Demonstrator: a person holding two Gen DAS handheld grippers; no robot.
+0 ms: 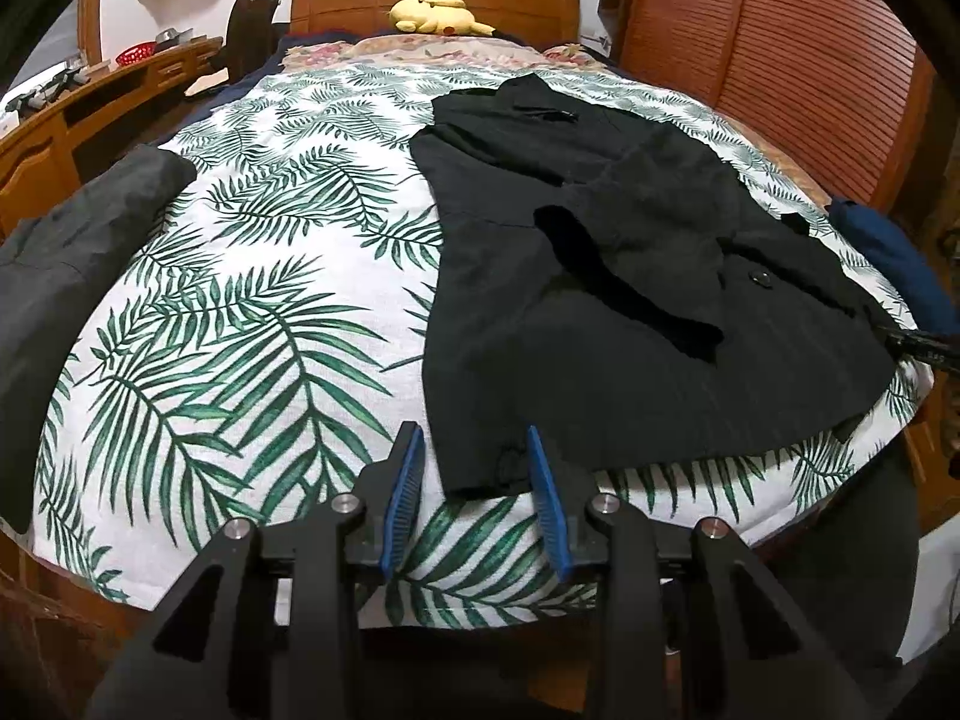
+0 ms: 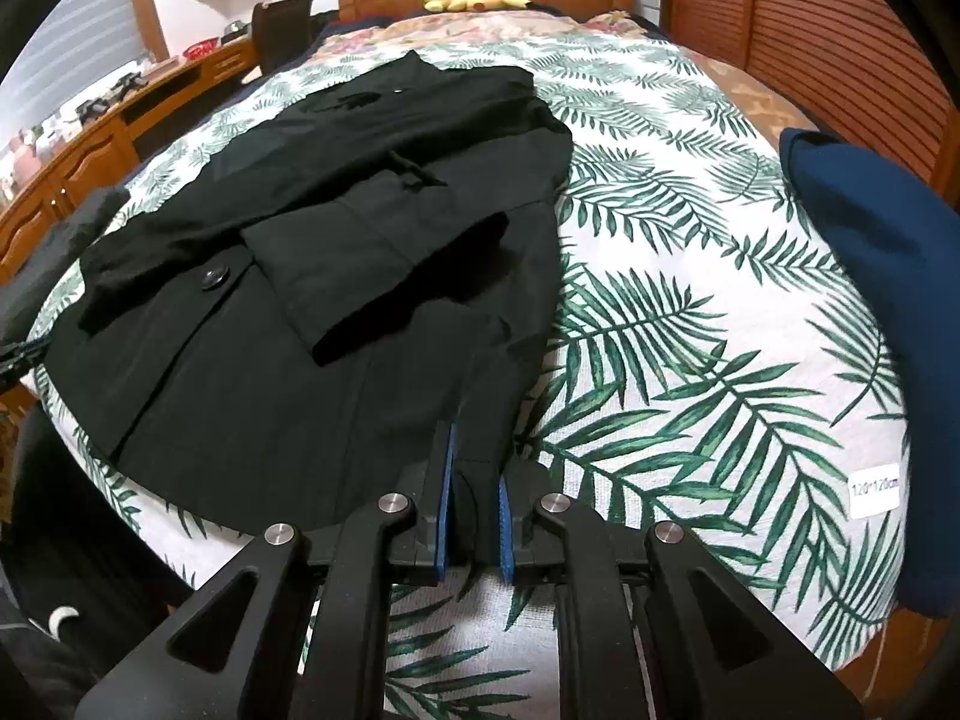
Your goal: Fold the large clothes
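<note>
A large black coat lies spread on the bed with both sleeves folded across its front; it also shows in the right wrist view. My left gripper is open, its blue pads either side of the coat's near left hem corner. My right gripper is shut on the coat's near right hem corner, with black cloth pinched between its blue pads.
The bed has a white cover with green palm leaves. A grey garment lies at the left edge, a blue folded cloth at the right. A yellow plush toy sits by the headboard. A wooden desk stands left.
</note>
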